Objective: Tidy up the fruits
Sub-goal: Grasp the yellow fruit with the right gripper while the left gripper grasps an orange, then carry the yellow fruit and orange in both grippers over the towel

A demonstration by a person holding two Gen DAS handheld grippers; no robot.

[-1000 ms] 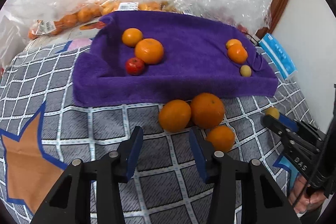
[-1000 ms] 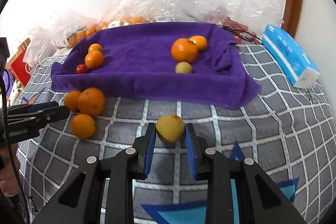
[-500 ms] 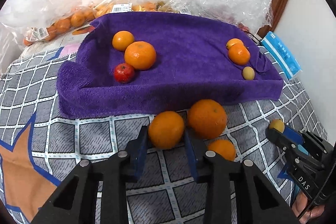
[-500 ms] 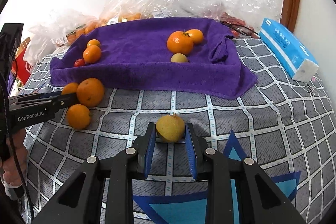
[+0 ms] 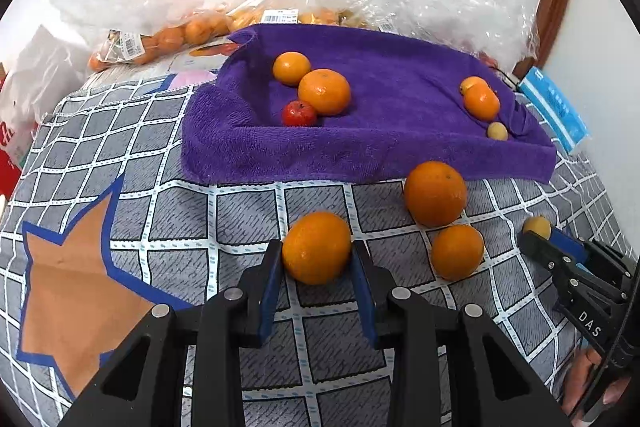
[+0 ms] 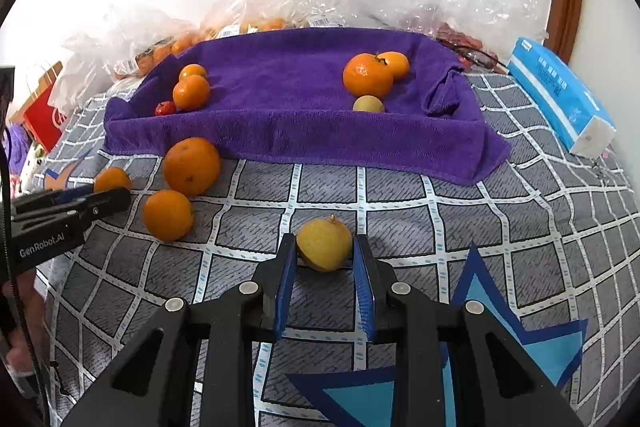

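Note:
My left gripper is shut on an orange just above the checked cloth. Two more oranges lie to its right. My right gripper is shut on a small yellow fruit, and shows at the right edge of the left wrist view. A purple towel behind holds two oranges and a red fruit on its left side, and two oranges with a small yellow fruit on its right side.
Clear plastic bags of oranges lie behind the towel against the wall. A blue tissue pack lies right of the towel. A red box sits at the far left.
My left gripper moved forward around the nearest orange, shut on it and drew it left, away from the other two. The right gripper kept its hold on the yellow fruit and shifted slightly.

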